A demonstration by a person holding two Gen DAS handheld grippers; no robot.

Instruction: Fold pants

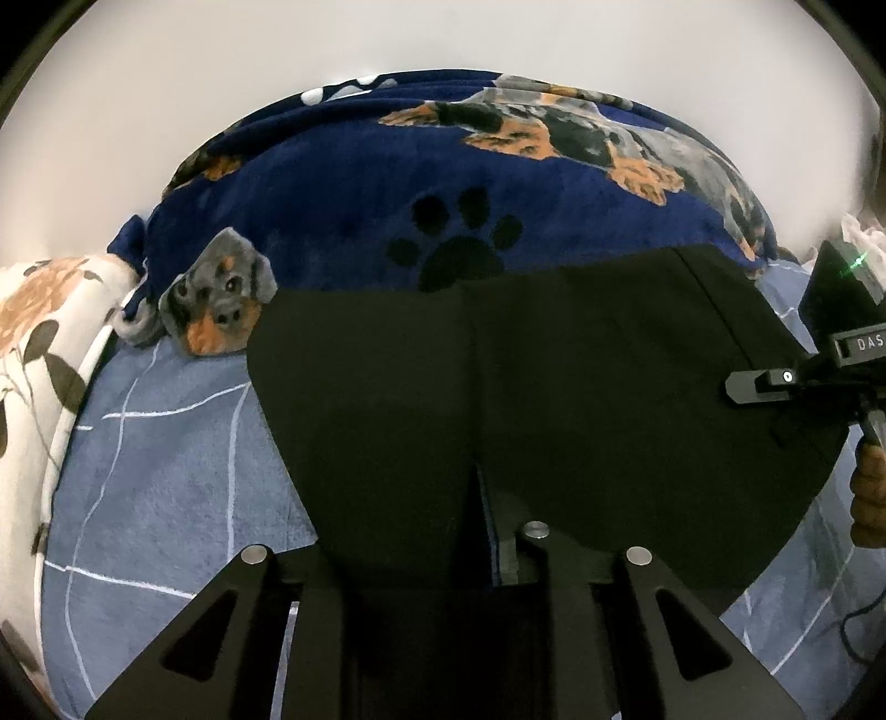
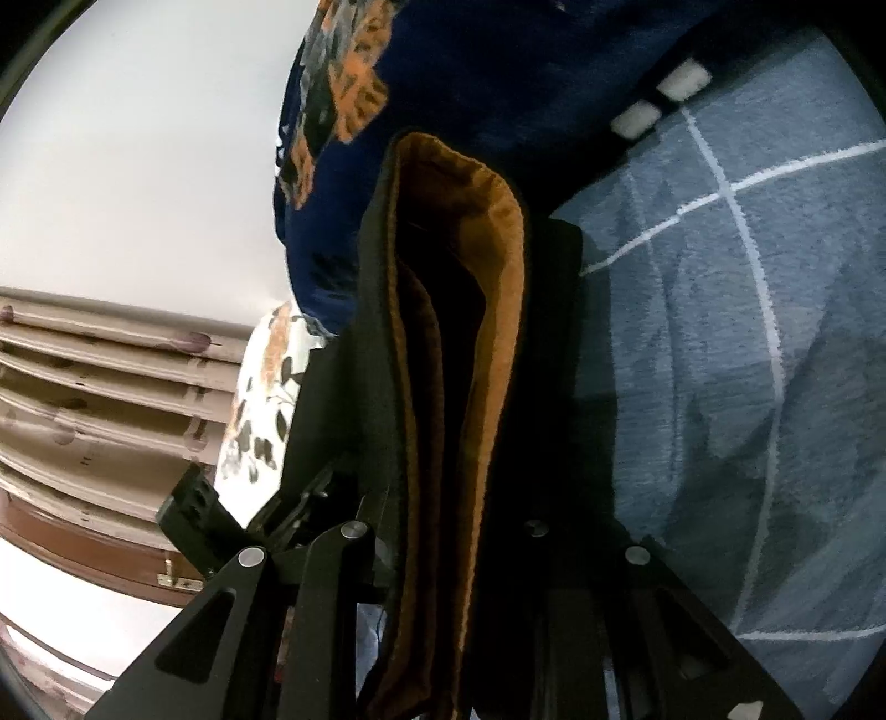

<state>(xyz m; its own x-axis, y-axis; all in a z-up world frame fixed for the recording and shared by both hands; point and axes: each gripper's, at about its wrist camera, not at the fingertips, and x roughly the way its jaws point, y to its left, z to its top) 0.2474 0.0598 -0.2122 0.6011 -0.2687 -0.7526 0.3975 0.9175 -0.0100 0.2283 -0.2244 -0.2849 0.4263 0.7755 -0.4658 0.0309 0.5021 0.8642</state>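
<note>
Bedsheet (image 1: pixel 166 471) below, both tongs (image 1: pixel 443 559) (image 2: pixel 443 554) clamp black pants (image 1: pixel 554 387).

matte black gripper (image 1: pixel 443 559) linkages, 3 silver rivets, "das" label

- Plain white wall (image 1: pixel 443 33) behind the bed.
- Blue bedsheet (image 1: pixel 166 471) with thin white grid lines.
- Navy fleece blanket (image 1: pixel 343 183), dog and paw prints, bunched against the wall.
- Floral white pillow (image 1: pixel 39 332) at left.
- Beige louvred panel (image 2: pixel 99 399), brown base below.
</note>
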